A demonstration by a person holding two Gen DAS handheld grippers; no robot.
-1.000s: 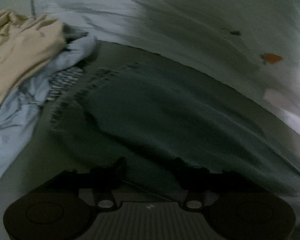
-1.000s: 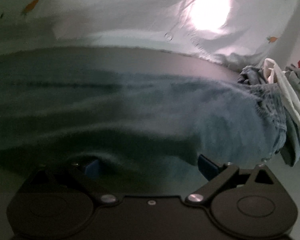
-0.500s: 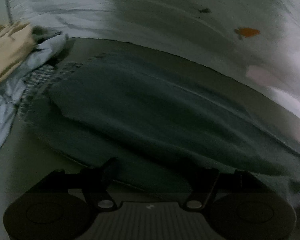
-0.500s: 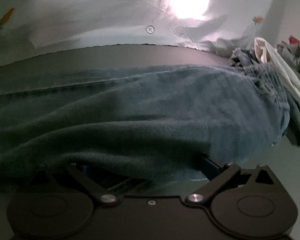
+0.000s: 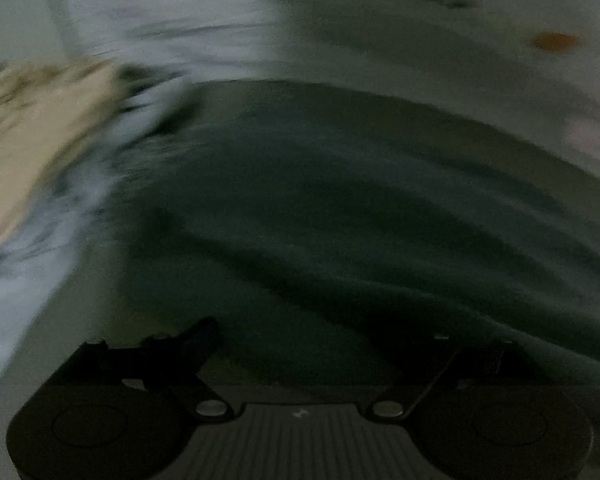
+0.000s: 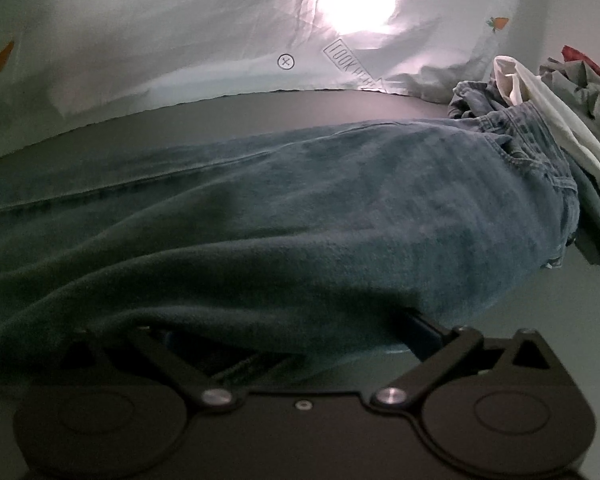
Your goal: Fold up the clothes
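A: Where are the jeans (image 6: 340, 208) seen?

B: They are spread flat across the grey table (image 6: 300, 108), with the waistband laid against a heap of other clothes (image 6: 560, 92) at the right of the right wrist view. A pale sheet (image 6: 140, 40) printed with small carrots is hung behind the table.

A: How is the left gripper (image 5: 320, 344) set?

B: Its jaws have just been opening and are now spread wide. The near edge of the denim is seen between them, but it is not pinched. The view is blurred; a cream garment (image 5: 32, 132) and a light blue one (image 5: 52, 236) are made out at the left.

A: And the right gripper (image 6: 288, 336)?

B: A fold of denim is draped over its fingers (image 6: 424, 330), so most of them is hidden. Whether that fold is clamped cannot be told.
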